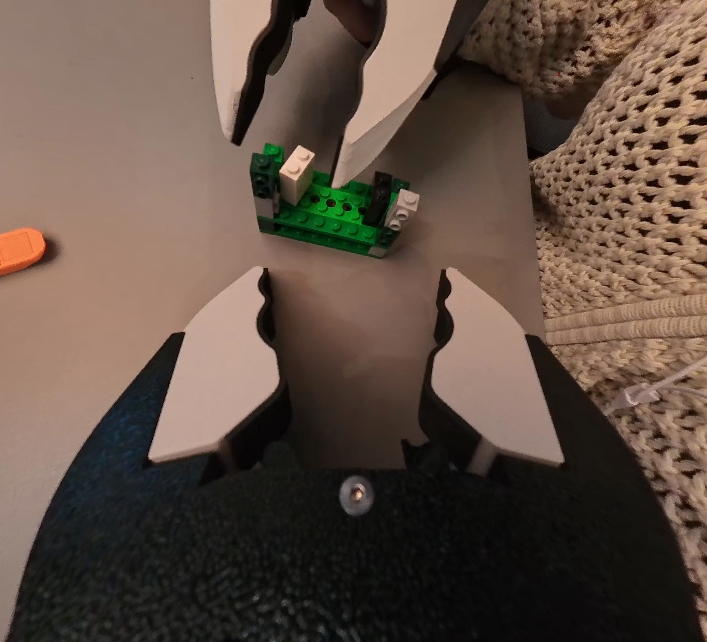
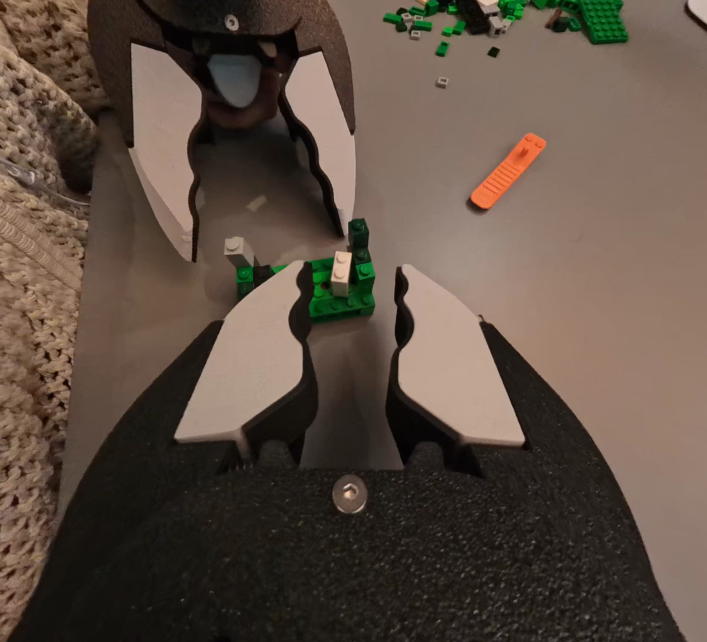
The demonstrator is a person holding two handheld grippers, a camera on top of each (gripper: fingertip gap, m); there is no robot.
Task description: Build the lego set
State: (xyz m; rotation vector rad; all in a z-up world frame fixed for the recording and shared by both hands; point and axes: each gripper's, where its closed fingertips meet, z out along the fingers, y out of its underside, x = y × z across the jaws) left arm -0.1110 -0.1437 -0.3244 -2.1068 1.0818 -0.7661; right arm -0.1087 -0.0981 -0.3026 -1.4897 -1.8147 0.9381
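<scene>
over green lego build (image 1: pixel 329 214) — both grippers parted

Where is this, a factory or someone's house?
Probably a home: a plain grey table with a heap of loose Lego bricks, an orange brick separator, and a knitted blanket or sweater beside it.

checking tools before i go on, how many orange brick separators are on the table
1. The orange brick separator lies flat on the grey table, apart from the green build and short of the loose brick pile. Another could lie outside both views.
</scene>
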